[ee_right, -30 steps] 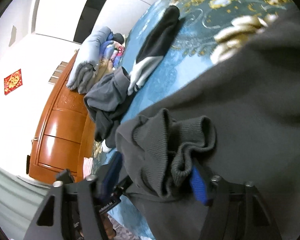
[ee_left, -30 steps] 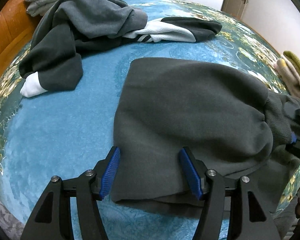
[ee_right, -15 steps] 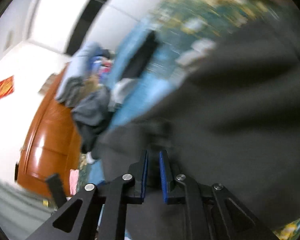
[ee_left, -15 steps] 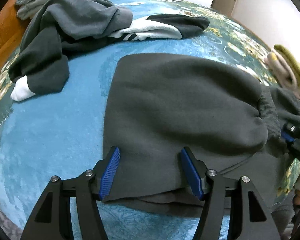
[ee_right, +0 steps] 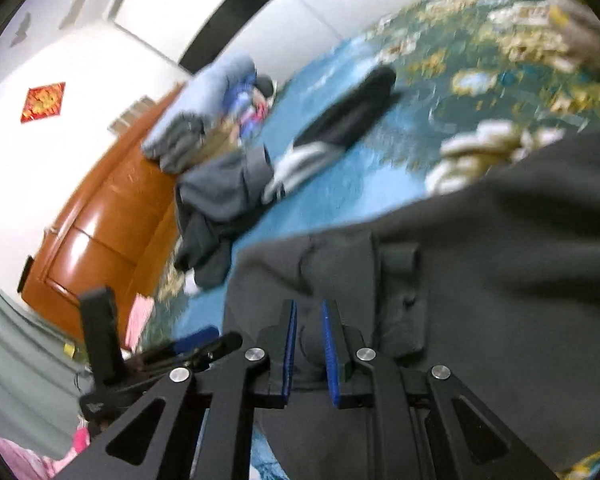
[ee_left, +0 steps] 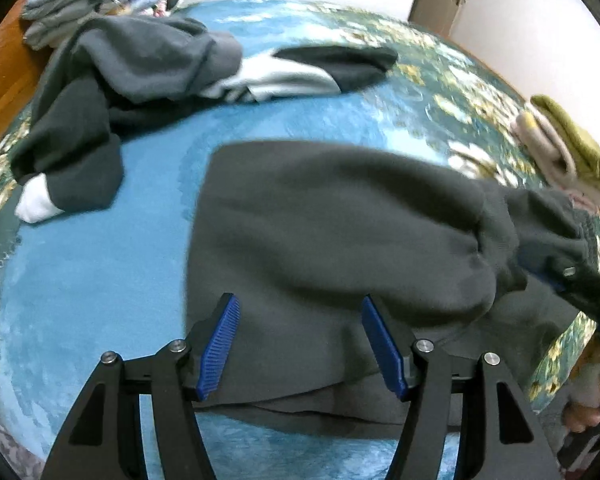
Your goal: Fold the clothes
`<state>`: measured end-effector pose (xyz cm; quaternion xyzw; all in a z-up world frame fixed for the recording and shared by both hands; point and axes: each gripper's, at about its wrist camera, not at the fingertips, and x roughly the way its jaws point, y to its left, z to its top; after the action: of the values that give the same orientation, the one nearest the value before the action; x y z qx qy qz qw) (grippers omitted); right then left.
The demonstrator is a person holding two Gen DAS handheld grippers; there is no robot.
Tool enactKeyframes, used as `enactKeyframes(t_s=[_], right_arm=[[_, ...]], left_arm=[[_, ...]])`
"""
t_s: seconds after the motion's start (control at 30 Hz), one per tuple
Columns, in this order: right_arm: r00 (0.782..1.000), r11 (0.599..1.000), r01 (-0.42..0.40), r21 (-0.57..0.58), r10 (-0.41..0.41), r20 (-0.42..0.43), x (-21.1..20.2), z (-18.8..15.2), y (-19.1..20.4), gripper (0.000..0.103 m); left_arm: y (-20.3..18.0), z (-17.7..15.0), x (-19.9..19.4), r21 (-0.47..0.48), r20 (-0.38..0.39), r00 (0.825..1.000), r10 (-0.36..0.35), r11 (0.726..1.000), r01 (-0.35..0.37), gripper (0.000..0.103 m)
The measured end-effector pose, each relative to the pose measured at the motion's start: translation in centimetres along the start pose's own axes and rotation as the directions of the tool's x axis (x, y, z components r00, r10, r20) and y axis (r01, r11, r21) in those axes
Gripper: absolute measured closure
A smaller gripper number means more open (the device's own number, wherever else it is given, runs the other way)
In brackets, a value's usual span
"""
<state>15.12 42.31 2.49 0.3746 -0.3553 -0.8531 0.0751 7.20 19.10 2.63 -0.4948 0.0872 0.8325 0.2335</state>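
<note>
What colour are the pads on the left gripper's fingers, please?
Blue, ribbed pads, clearest in the left wrist view.

A dark grey sweatshirt lies spread across the middle of the left wrist view on the blue bedspread, already folded over itself, with a lower layer showing along its near edge at the bottom of the frame and a bunched sleeve trailing to the right edge. In the right wrist view the same sweatshirt fills the lower right, blurred. A crumpled dark grey garment with a white cuff lies in the upper left of the left wrist view, and a black and white piece stretches just beside it at upper centre.
</note>
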Motion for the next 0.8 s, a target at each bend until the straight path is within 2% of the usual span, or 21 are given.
enactKeyframes(t_s=[0.1, 0.17, 0.33, 0.4, 0.47, 0.5, 0.67, 0.73, 0.8], right_arm=[[0.996, 0.997, 0.040, 0.069, -0.035, -0.082, 2.5, -0.7, -2.4, 0.091], [0.998, 0.991, -0.013, 0.135, 0.022, -0.064, 1.9, -0.7, -3.3, 0.090], [0.998, 0.998, -0.028, 0.064, 0.023, 0.064, -4.3, -1.1, -2.5, 0.085], [0.992, 0.996, -0.030, 0.079, 0.020, 0.126, -7.5, -1.7, -3.3, 0.071], [0.982, 0.992, -0.005, 0.123, -0.019, 0.188, -10.6, -2.5, -5.0, 0.040], [0.975, 0.989, 0.007, 0.146, -0.039, 0.219, -12.1, -2.8, -5.9, 0.034], [0.924, 0.962, 0.053, 0.267, -0.148, 0.353, -19.2, -4.7, -10.0, 0.029], [0.915, 0.938, 0.053, 0.341, -0.183, 0.359, -19.6, -5.5, -11.6, 0.028], [0.918, 0.928, 0.024, 0.373, -0.168, 0.359, -19.3, -5.7, -12.9, 0.026]], left_arm=[[-0.8, 0.0, -0.1, 0.017, -0.002, 1.000, 0.005, 1.000, -0.005, 0.038], [-1.4, 0.0, -0.1, 0.029, -0.003, 1.000, 0.008, 1.000, -0.008, 0.038], [-2.8, -0.1, -0.3, 0.058, -0.006, 1.000, 0.016, 0.998, -0.016, 0.038], [-3.4, -0.1, -0.4, 0.070, -0.005, 1.000, 0.018, 0.997, -0.018, 0.038], [-4.8, 0.3, -1.0, 0.105, 0.019, 1.000, 0.005, 0.994, -0.007, 0.038], [-5.6, 0.6, -1.2, 0.130, 0.031, 1.000, 0.001, 0.992, -0.005, 0.038], [-8.9, 2.8, -1.6, 0.189, 0.068, 0.997, -0.044, 0.982, 0.030, 0.038], [-10.2, 3.3, -1.0, 0.198, 0.054, 0.996, -0.072, 0.978, 0.060, 0.038], [-11.3, 3.4, 0.3, 0.202, 0.017, 0.996, -0.086, 0.976, 0.081, 0.038]])
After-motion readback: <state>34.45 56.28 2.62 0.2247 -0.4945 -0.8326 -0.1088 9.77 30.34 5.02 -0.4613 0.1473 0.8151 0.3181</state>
